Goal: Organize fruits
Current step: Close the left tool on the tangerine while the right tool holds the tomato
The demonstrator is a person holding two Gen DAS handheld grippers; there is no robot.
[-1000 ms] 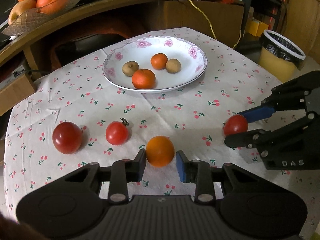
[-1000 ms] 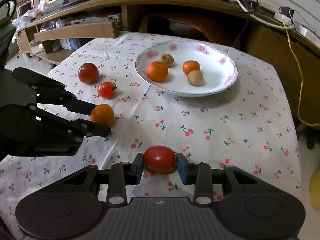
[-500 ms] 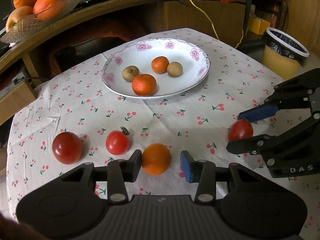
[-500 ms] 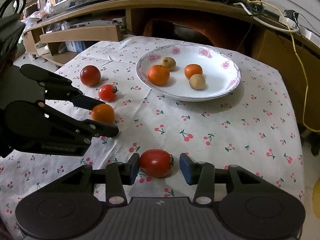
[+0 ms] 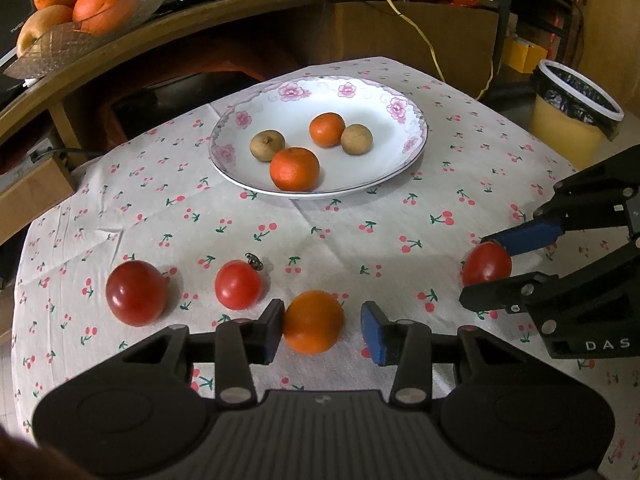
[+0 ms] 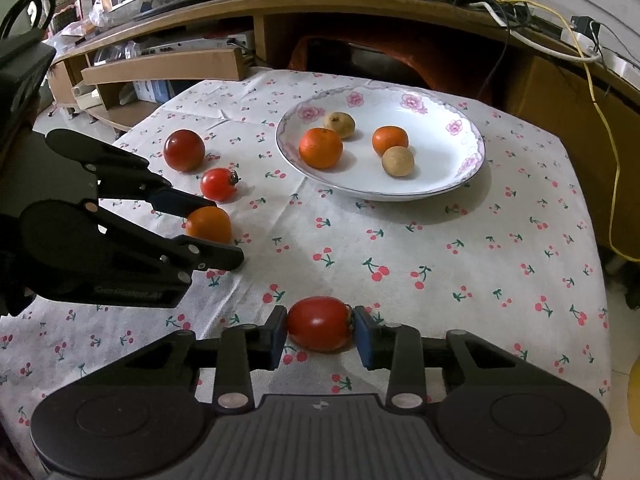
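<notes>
My left gripper (image 5: 322,330) is open around an orange tangerine (image 5: 314,322) on the tablecloth; the left pad touches it, the right pad stands apart. My right gripper (image 6: 319,330) is shut on a red tomato (image 6: 319,322), both pads against it. A big tomato (image 5: 136,293) and a smaller stemmed tomato (image 5: 238,285) lie left of the tangerine. The white flowered plate (image 5: 396,110) holds two tangerines and two brown longans. The right gripper's tomato also shows in the left wrist view (image 5: 486,263).
A glass bowl of oranges (image 5: 86,4) sits on the wooden desk behind. A yellow bin (image 5: 570,114) stands at the far right. Cables hang over the desk edge. A wooden shelf (image 6: 160,68) is beyond the table's left side.
The left gripper opened and let go of the tangerine. The right gripper opened, then closed again on the tomato. Both pulled back slightly.
</notes>
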